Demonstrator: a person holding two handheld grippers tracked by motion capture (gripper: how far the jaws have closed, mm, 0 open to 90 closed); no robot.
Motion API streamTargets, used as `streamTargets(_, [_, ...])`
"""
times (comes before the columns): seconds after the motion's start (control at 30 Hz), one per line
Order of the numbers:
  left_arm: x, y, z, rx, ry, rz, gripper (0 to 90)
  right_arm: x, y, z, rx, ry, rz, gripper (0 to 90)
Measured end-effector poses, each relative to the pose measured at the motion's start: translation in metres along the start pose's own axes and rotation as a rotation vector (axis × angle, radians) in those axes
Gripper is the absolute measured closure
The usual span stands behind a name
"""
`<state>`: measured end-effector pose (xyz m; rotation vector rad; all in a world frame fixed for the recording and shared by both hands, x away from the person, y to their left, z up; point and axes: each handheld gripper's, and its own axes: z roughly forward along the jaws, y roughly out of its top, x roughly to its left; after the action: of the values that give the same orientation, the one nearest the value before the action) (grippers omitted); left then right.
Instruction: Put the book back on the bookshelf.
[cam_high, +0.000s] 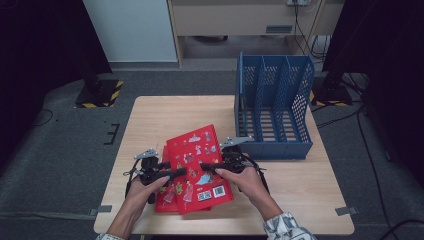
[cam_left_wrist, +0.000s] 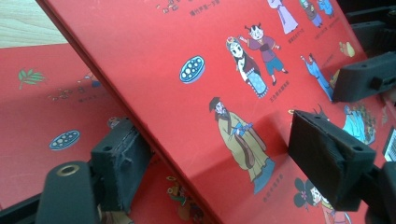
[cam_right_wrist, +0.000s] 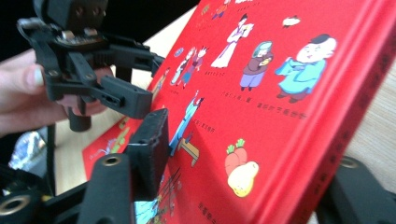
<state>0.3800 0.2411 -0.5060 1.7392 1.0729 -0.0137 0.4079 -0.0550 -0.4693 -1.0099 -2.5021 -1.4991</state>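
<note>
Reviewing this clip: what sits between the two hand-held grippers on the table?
In the high view, the top red book lies between the left hand-held gripper and the right hand-held gripper, tilted up off a second red book beneath it.

On my table (cam_high: 150, 115), a pale wooden top, a blue file rack (cam_high: 274, 107) stands at the far right corner, its three slots open toward me and its perforated walls upright. Grey carpet (cam_high: 65, 145) surrounds the table. Yellow-and-black striped stand bases (cam_high: 100, 94) sit on it at both sides, with black cables (cam_high: 345, 117) trailing nearby.
</note>
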Motion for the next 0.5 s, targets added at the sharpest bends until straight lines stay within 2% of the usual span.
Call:
streamTargets(0.13, [-0.0016, 0.0003, 0.0, -0.003, 0.014, 0.018, 24.7, -0.0017, -0.0017, 0.0036, 0.041, -0.029, -0.018, 31.7])
streamTargets(0.5, [-0.0075, 0.0042, -0.0004, -0.017, 0.004, 0.043, 30.6, -0.0057, -0.0086, 0.0055, 0.051, -0.034, -0.004, 26.5])
